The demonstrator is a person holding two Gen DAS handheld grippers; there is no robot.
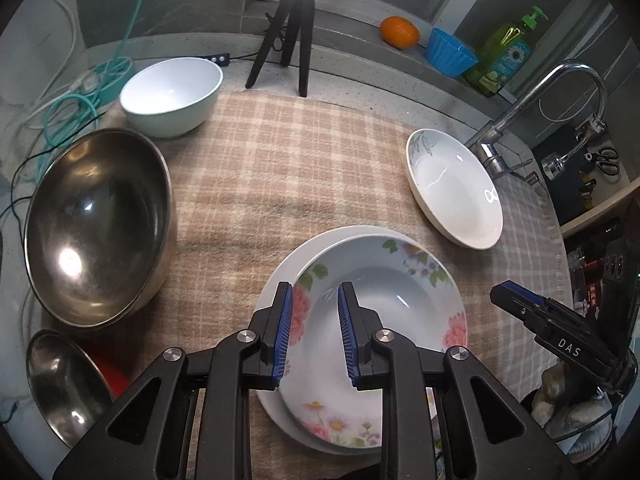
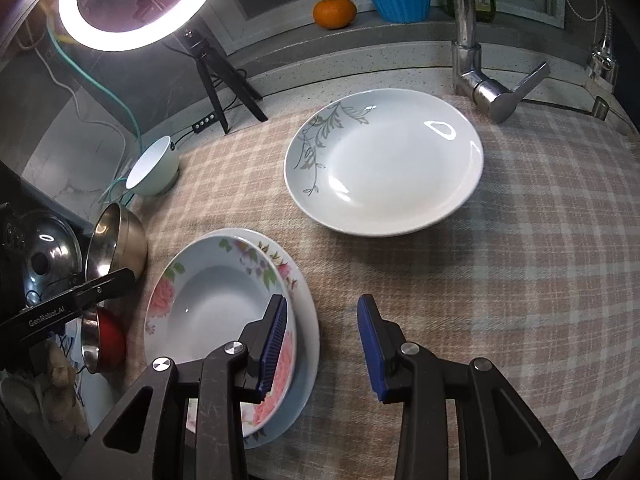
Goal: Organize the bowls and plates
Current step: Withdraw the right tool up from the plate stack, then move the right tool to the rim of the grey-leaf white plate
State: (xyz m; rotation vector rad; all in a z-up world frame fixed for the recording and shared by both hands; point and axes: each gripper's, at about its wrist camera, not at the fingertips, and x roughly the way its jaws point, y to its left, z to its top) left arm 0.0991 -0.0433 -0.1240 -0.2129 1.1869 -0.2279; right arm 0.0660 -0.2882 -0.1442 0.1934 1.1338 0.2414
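- Stacking looks underway: floral plate [image 1: 376, 320] sits nested on a plain plate [image 1: 276, 280] on the checked cloth [image 1: 260, 168], so I judge like goes with like.
- Leaf plate [image 2: 384, 168] lies alone near the tap [image 2: 480, 80], well apart from the stack; likely next to join.
- Steel bowl [image 1: 96, 224] and white bowl [image 1: 172, 96] wait on the left side.
- Left gripper [image 1: 316, 320] hovers over the floral plate, tilted steeply down, jaws slightly apart, holding nothing.
- Right gripper [image 2: 322, 344] hangs beside the stack, same tilt, jaws parted and empty.
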